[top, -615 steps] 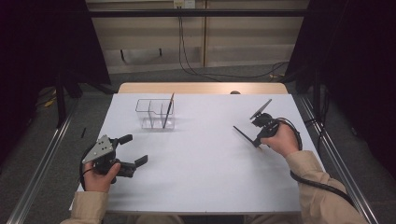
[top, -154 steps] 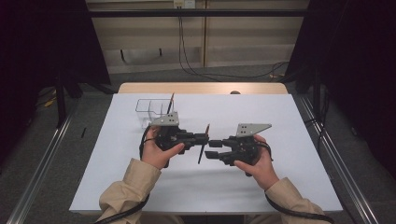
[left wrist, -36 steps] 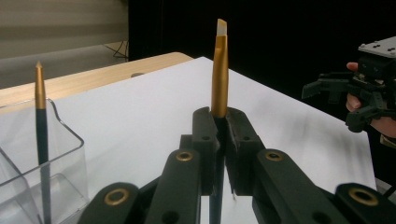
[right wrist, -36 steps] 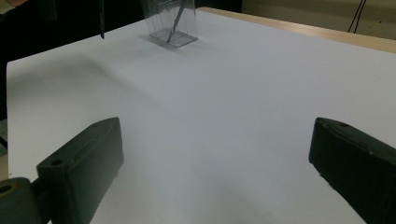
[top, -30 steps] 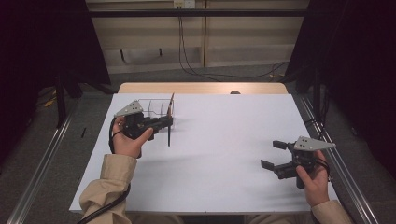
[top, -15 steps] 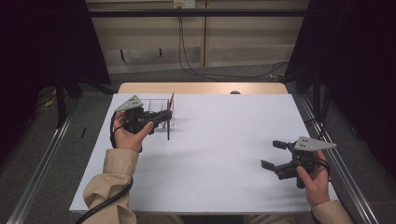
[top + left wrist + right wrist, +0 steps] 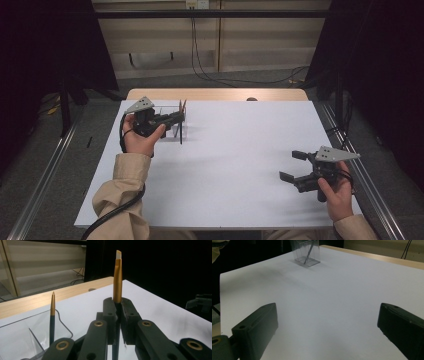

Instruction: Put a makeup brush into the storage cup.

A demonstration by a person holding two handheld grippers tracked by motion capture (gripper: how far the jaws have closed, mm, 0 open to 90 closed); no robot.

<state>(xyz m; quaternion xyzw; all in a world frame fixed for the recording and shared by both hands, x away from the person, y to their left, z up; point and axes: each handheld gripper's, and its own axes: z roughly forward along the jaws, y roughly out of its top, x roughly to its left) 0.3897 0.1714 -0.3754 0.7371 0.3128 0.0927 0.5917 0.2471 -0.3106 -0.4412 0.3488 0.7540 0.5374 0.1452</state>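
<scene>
My left gripper (image 7: 178, 118) is shut on a dark pen with a gold upper half (image 7: 180, 134), held upright at the far left of the white table. In the left gripper view the jaws (image 7: 118, 305) pinch the pen's shaft and its gold end (image 7: 117, 282) rises above them. A clear plastic holder (image 7: 186, 131) stands right behind the held pen, with a second gold-tipped pen (image 7: 52, 312) standing inside it. My right gripper (image 7: 289, 165) rests open near the right edge, nothing between its jaws (image 7: 324, 327).
A white sheet (image 7: 235, 150) covers the table, with a strip of bare wood (image 7: 215, 94) along the far edge. The clear holder (image 7: 307, 252) looks far off in the right gripper view. Metal rails run along both sides of the table.
My left gripper has edged slightly toward the holder, still carrying the pen upright. The right gripper has kept still.
</scene>
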